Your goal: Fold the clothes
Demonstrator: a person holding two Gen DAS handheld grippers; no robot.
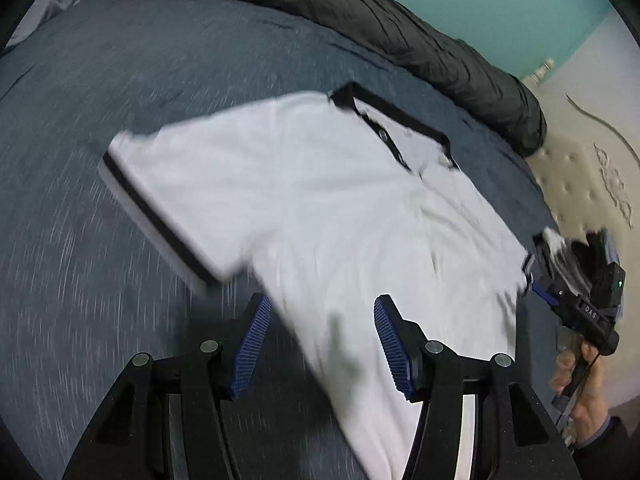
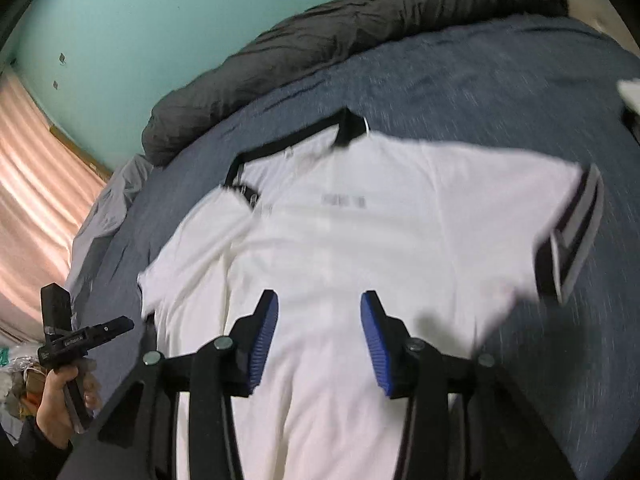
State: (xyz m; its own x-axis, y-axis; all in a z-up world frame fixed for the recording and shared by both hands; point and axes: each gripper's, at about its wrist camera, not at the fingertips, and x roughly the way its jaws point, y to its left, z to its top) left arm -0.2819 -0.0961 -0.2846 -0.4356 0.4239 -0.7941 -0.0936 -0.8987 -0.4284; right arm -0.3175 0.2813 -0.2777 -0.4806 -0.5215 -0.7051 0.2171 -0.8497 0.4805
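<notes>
- Although motion blur smeared much of both views, the letters "DAS" could be read on the body of the right gripper point(image 1: 538, 280) in the left wrist view; a small dark line of print on the chest of the polo shirt point(image 2: 360, 240) was too blurred to read.
- That shirt lay flat on the blue-grey bedspread point(image 1: 100, 80), front up, its long axis running from the hem near the two cameras up to the black collar point(image 1: 394, 114), which pointed toward the rolled dark duvet point(image 1: 380, 20) at the far edge of the bed.
- It was white, with a black collar, a black button placket and black bands on the cuffs; one short sleeve point(image 1: 160, 196) stuck out sideways with its trimmed edge showing.
- Over the lower part of the shirt, the left gripper point(image 1: 320, 344) hung with its ribbed blue pads well apart and nothing between them.
- In its own view the right gripper point(image 2: 320, 340) likewise stood spread above the white cloth, gripping nothing.
- A hand point(image 2: 60, 396) held the left tool's handle off the bed's edge.
</notes>
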